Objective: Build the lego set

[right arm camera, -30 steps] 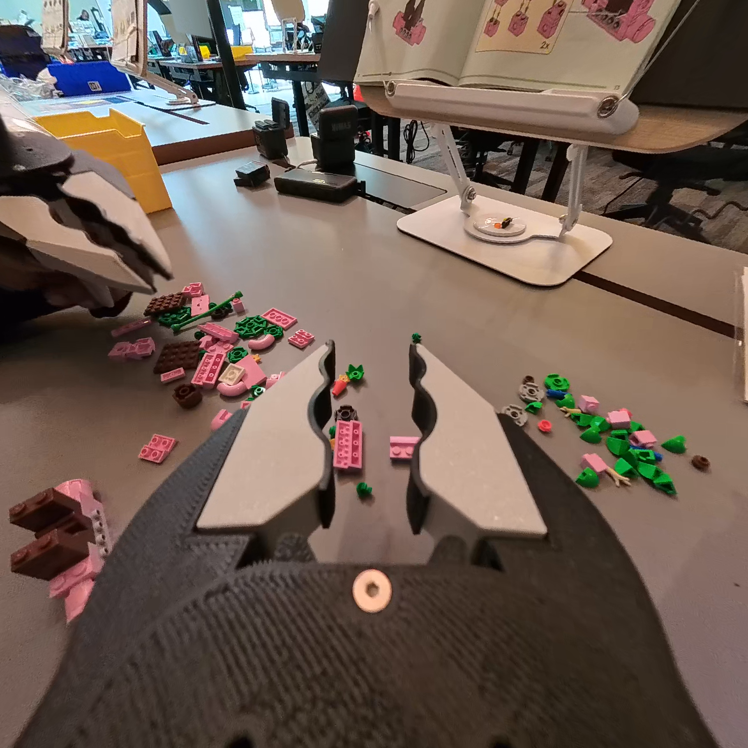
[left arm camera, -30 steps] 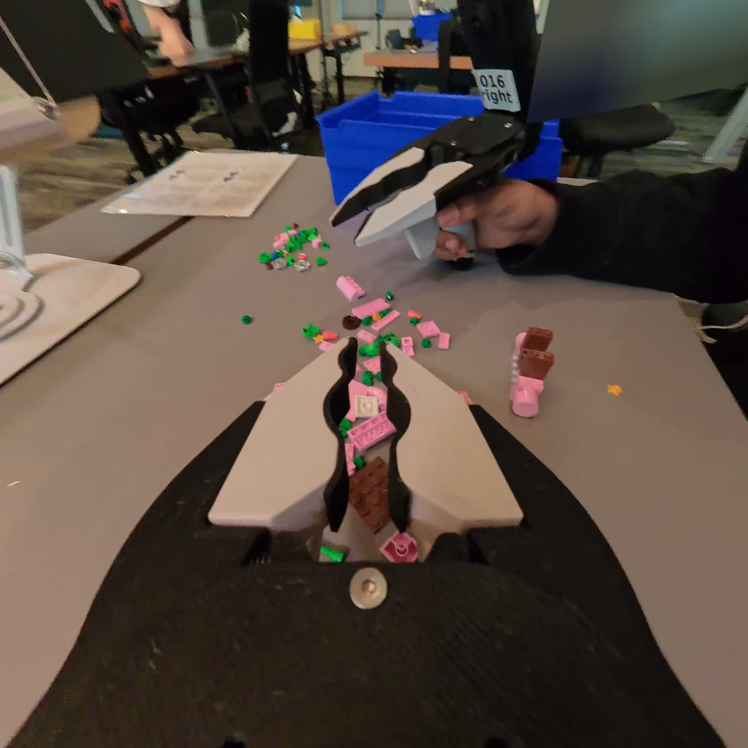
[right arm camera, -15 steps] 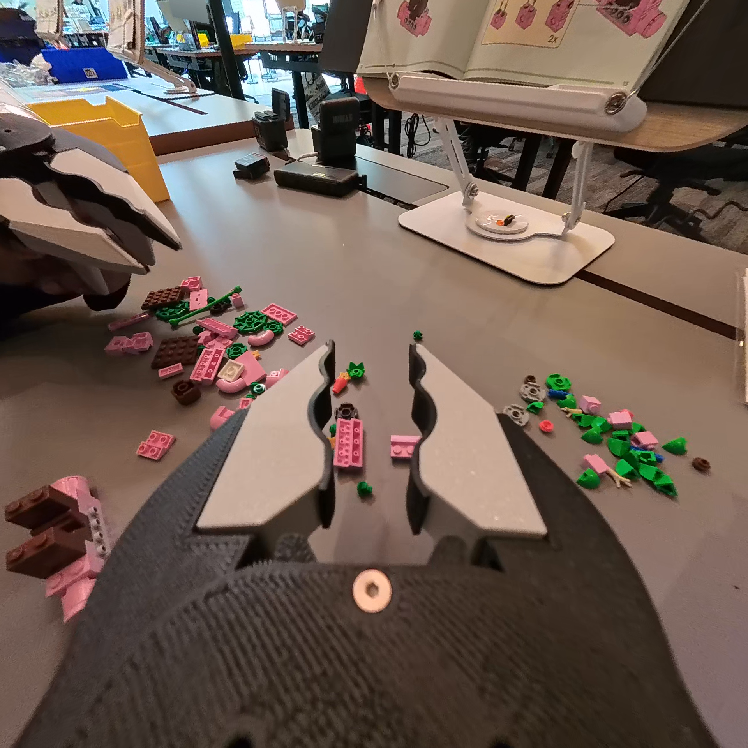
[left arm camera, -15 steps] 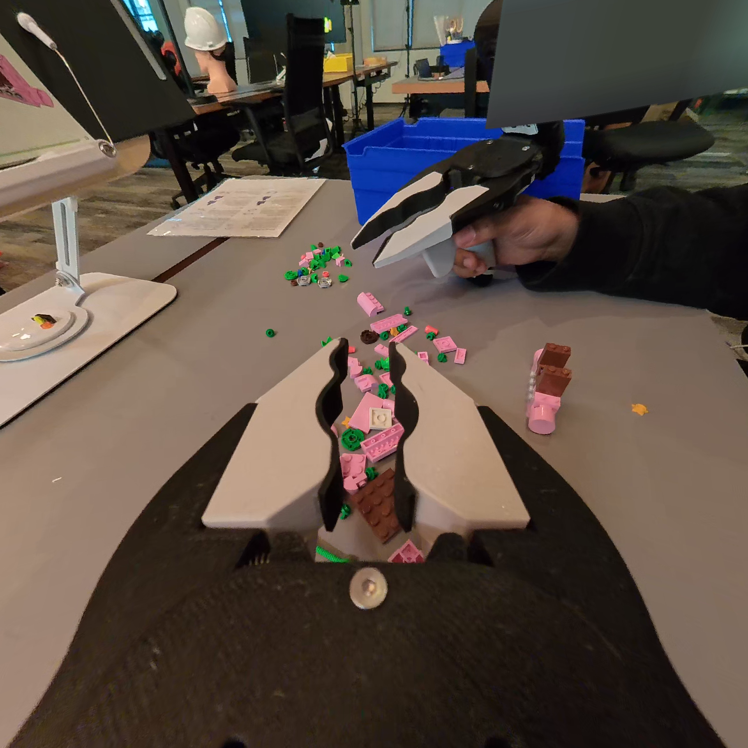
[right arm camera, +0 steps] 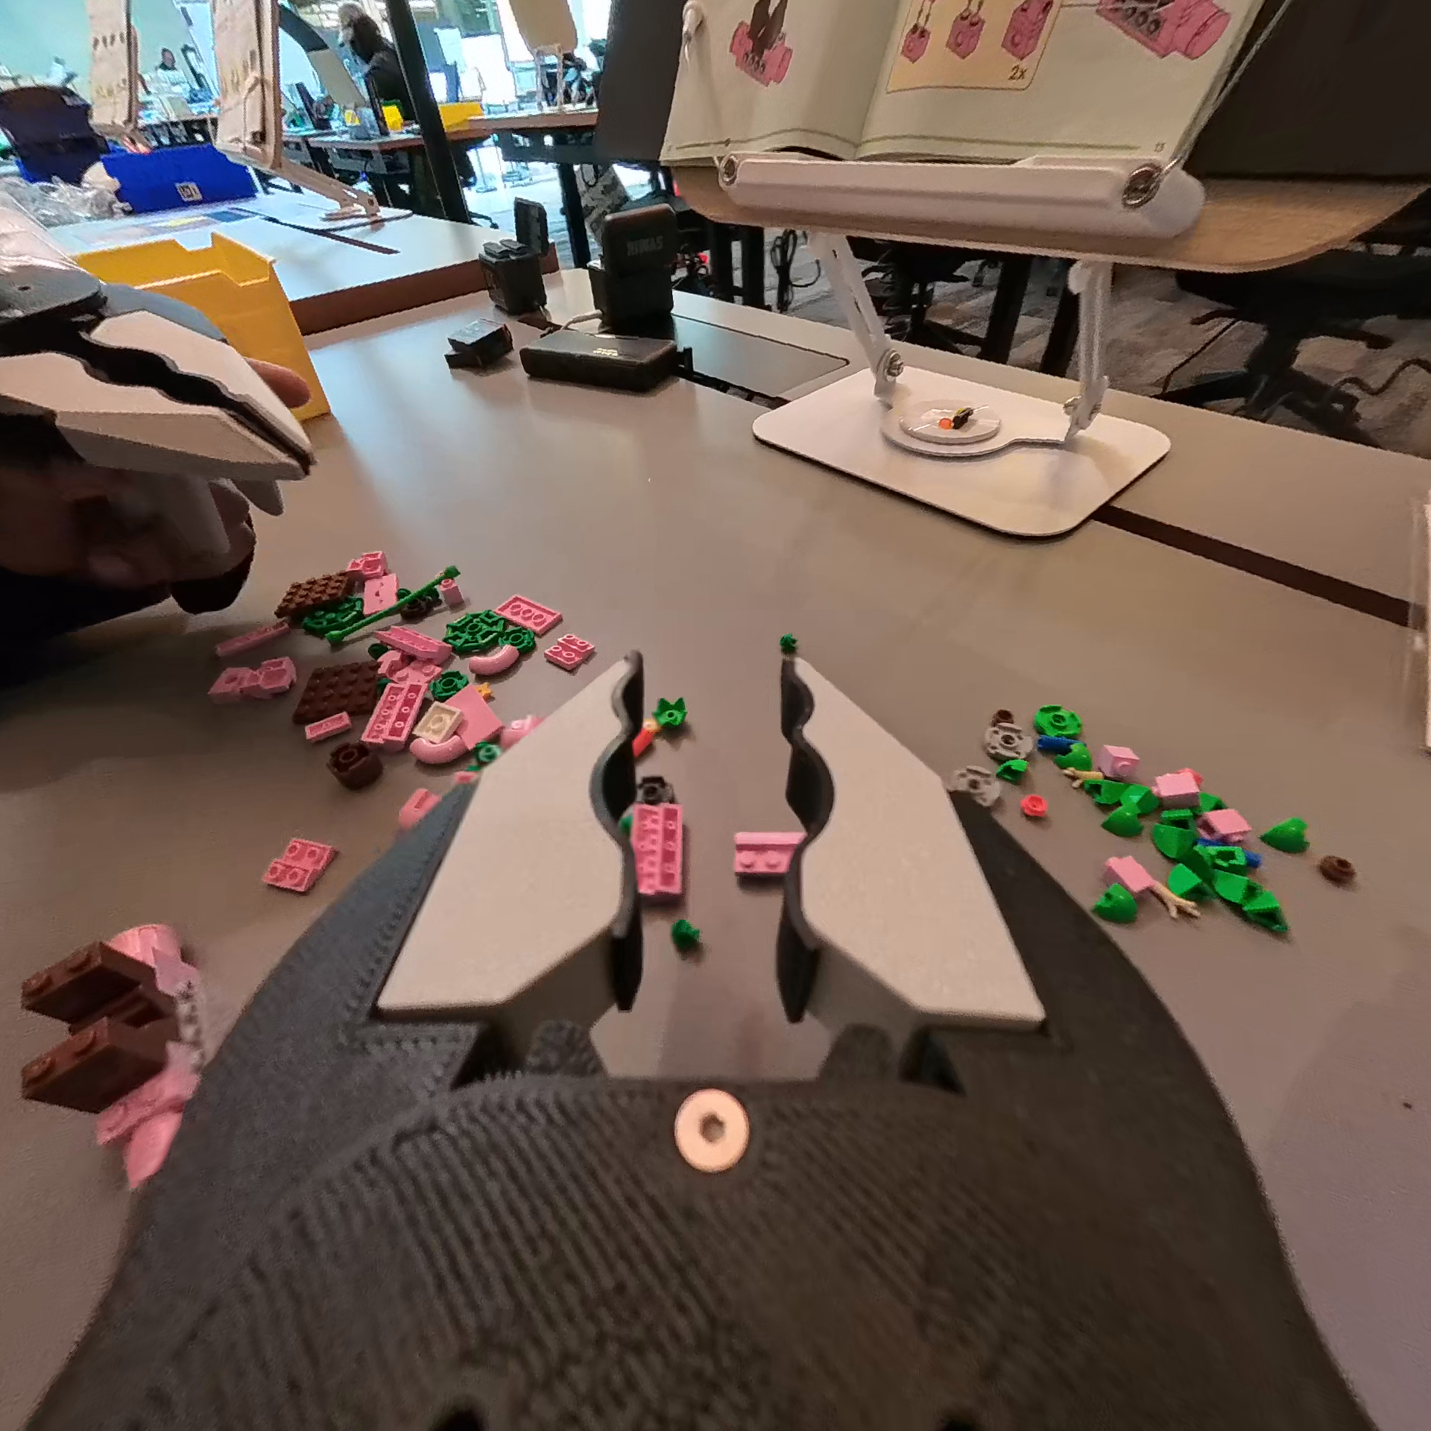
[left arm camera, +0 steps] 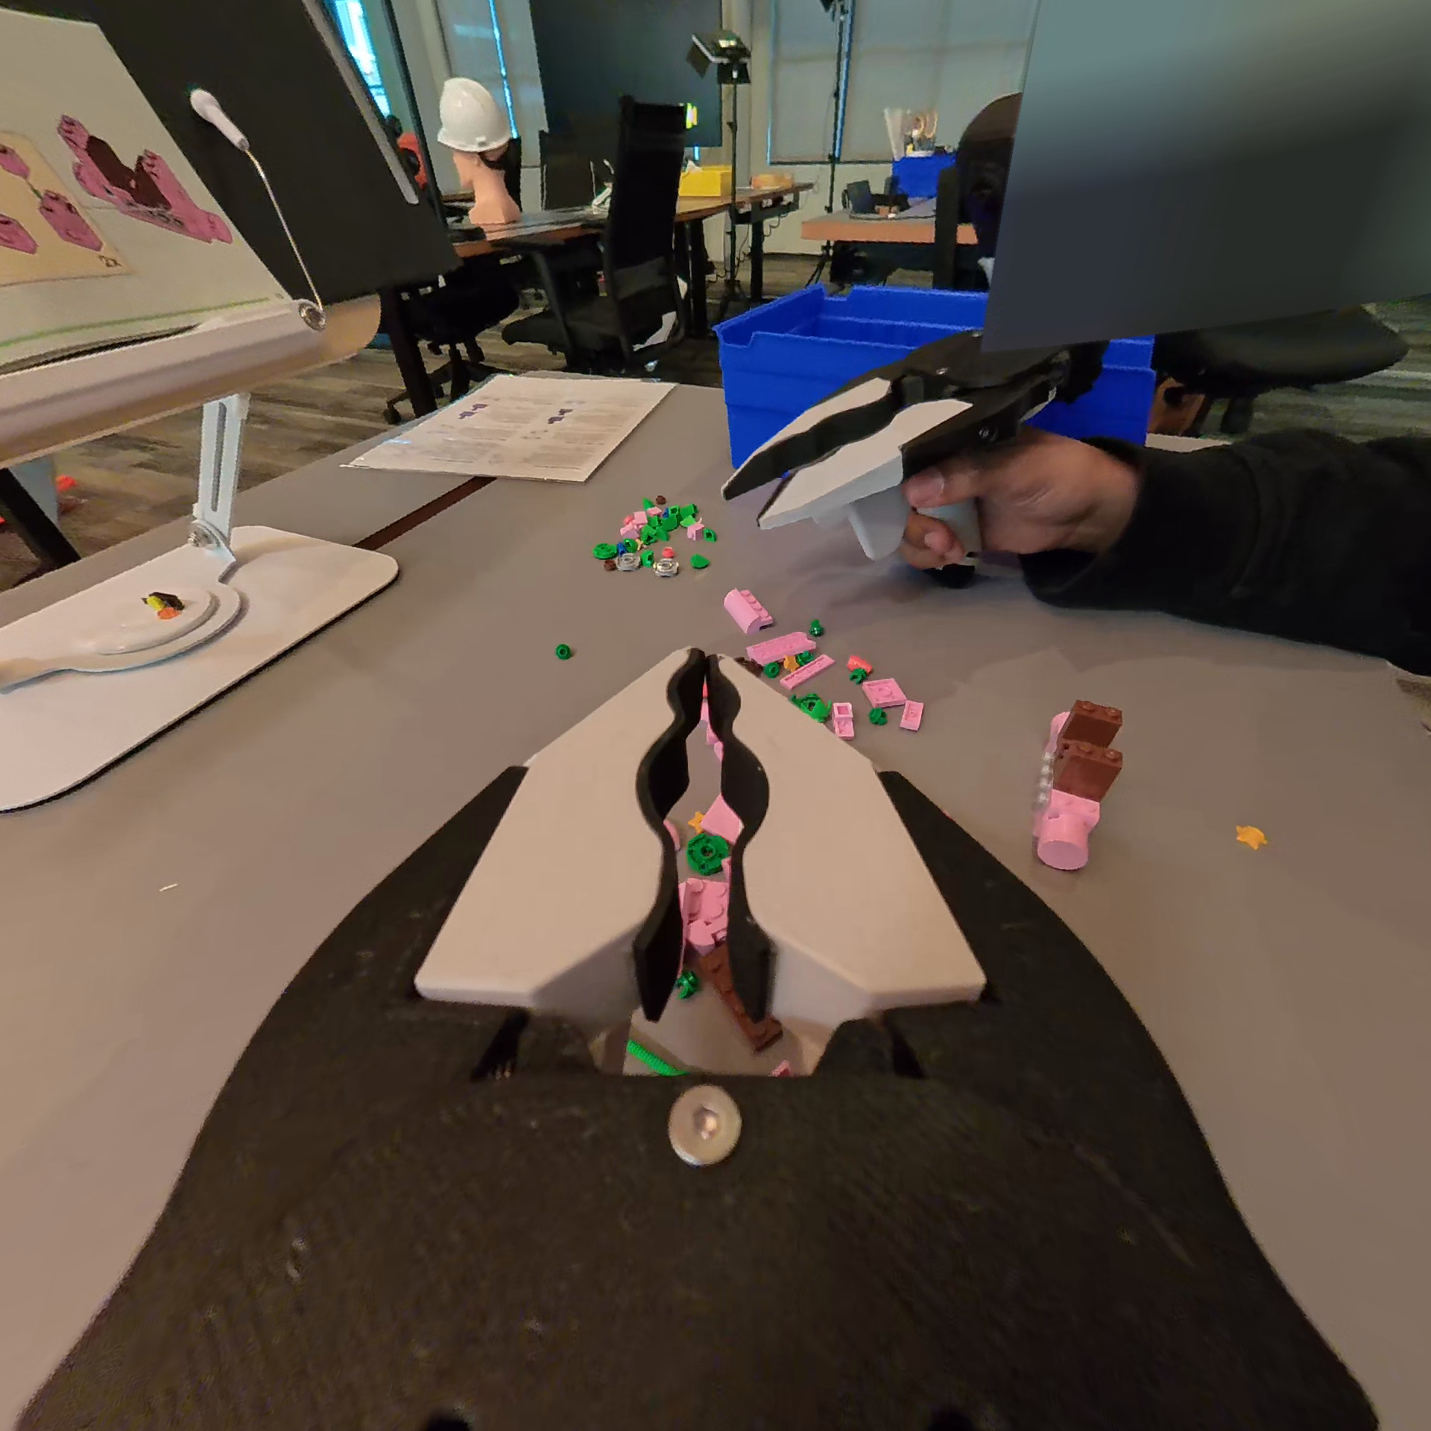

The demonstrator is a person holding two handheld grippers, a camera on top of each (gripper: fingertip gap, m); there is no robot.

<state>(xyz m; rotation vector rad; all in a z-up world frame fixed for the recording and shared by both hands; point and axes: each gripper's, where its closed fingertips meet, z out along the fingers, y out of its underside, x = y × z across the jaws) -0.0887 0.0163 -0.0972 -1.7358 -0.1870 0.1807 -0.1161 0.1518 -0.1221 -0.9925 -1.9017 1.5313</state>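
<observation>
Left claw [left arm camera: 705,666]: held above the loose bricks, tips clenched together with nothing seen between them; pink, green and brown pieces show through the wavy slot behind the tips. Seen from the other camera [right arm camera: 298,457], it hangs over the left part of the desk, gripped by a hand [right arm camera: 116,534].
Right claw [right arm camera: 711,658]: released, jaws set well apart, nothing gripped; a long pink plate [right arm camera: 658,852] lies on the desk between the jaws, a short pink plate [right arm camera: 763,852] just beside the right jaw. From the left camera the same claw [left arm camera: 747,503] is seen above the desk, held by a hand [left arm camera: 1022,503] in a black sleeve.
Half-built model [left arm camera: 1072,782]: pink body with two brown bricks on it, lying on its side, apart from the loose piles, toward the near edge of the desk; also visible at the left edge of the right camera's view [right arm camera: 116,1038].
Main pile [right arm camera: 403,681]: pink plates, brown plates, green leaf pieces, spread below the left claw.
Small pile [right arm camera: 1161,821]: mostly green pieces with some pink and grey, set toward the right side of the desk.
Orange star piece [left arm camera: 1250,836]: alone, well apart from the piles.
Desk [left arm camera: 310,813]: grey, flat.
Book stand [right arm camera: 968,457]: white base near the far edge, open instruction pages [right arm camera: 929,70] held above it.
Blue bin [left arm camera: 875,364]: at the far edge, behind the right claw.
Printed sheet [left arm camera: 526,426]: flat on the desk near the far edge.
Yellow bin [right arm camera: 224,310]: on the desk behind the left claw.
</observation>
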